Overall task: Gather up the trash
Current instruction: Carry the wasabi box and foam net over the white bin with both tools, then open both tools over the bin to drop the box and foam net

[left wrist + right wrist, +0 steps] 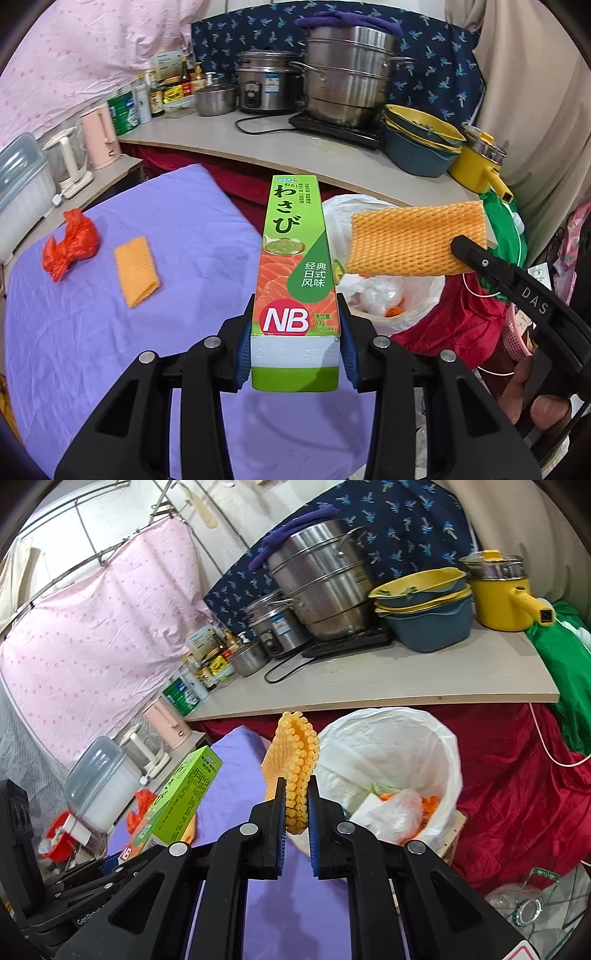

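Note:
A green and orange wasabi box [293,266] stands out from my left gripper [295,332], whose blue pads are shut on its near end. My right gripper [296,797] is shut on an orange foam fruit net [293,768] and holds it beside the rim of a bin lined with a white bag [388,738]. The left wrist view shows that net [413,240] over the bin [432,295], with the right gripper [461,251] on its right edge. A crumpled red plastic bag [70,249] and a second orange foam net [136,271] lie on the purple cloth [184,229].
A curved counter [258,147] behind holds steel pots [347,74], a rice cooker, stacked bowls [421,144], a yellow pot and bottles. Kettles [99,136] and a plastic box stand at the left. Red cloth [517,794] surrounds the bin, which holds plastic and orange scraps.

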